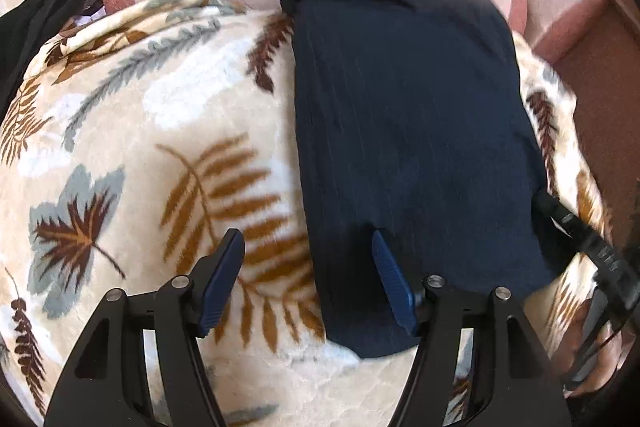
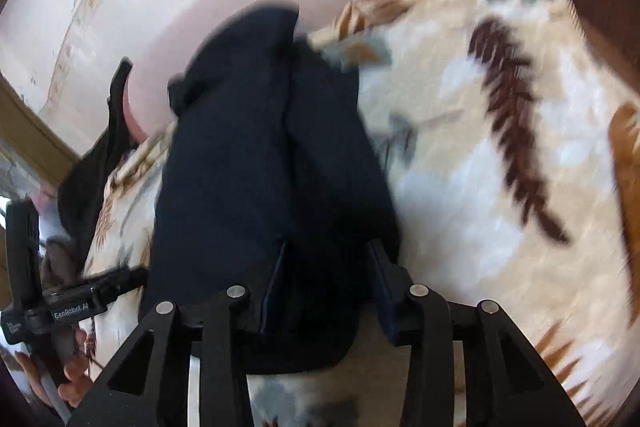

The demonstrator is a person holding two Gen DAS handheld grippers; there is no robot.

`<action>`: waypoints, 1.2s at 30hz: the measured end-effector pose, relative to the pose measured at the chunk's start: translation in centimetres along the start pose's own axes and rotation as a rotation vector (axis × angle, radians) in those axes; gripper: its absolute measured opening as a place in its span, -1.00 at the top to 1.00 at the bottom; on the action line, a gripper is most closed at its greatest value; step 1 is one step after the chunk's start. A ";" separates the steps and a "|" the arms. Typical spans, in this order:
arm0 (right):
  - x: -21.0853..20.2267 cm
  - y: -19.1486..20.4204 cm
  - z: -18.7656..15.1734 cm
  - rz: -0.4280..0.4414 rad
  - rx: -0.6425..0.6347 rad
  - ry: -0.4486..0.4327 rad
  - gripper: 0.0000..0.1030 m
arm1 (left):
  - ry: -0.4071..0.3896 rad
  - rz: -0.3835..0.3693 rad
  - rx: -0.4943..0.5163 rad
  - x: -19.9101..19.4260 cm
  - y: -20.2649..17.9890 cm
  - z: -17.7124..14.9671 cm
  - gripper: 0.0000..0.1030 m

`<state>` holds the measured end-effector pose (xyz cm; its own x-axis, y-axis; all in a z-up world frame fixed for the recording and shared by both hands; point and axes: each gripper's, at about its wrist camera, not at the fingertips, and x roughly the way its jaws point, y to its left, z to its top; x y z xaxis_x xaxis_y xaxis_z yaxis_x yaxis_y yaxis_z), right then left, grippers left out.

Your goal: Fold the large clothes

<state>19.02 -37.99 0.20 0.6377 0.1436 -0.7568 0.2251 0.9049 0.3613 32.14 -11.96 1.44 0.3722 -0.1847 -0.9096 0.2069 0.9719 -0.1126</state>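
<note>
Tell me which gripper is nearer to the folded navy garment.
Right. The right gripper straddles the near end of the navy garment, cloth between its fingers. The left gripper stands open at the garment's left edge, mostly above the leaf-print blanket.

Motion blur is smearing the leaf-patterned blanket [image 2: 500,147] across the right of the right wrist view, and softening the far end of the dark navy garment [image 1: 400,115] at the top of the left wrist view. The garment's near fold is covering the inner faces of the right gripper [image 2: 328,279], so contact is unclear. A hand [image 2: 72,379] is being cut off at the lower left edge.
</note>
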 end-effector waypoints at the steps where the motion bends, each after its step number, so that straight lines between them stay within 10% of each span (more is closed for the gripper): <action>1: -0.9 0.2 1.1 0.028 0.019 -0.066 0.18 | -0.011 -0.007 -0.015 0.0 0.3 0.8 -0.27; 7: 1.6 5.7 7.3 0.144 -0.102 -0.128 0.23 | 0.019 -0.055 -0.113 2.7 0.7 4.3 -0.28; 12: 9.1 4.2 7.8 -0.094 -0.141 0.071 0.25 | 0.073 -0.105 -0.138 5.0 1.2 4.6 -0.30; 21: 6.0 -2.5 7.4 0.099 0.143 -0.021 -0.47 | 0.140 -0.458 -0.313 7.5 6.0 4.2 -0.30; 31: 8.8 -4.0 5.7 0.485 0.242 0.084 -0.74 | 0.126 -0.471 -0.276 8.0 3.1 5.4 -0.49; 36: 10.7 -0.2 6.0 0.267 0.048 0.169 -0.55 | 0.101 -0.453 -0.287 8.1 2.5 6.1 -0.44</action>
<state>30.22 -39.02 -4.67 0.5485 0.4420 -0.7098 0.1027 0.8068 0.5818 41.18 -11.90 -3.82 0.2118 -0.5927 -0.7771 0.0658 0.8019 -0.5938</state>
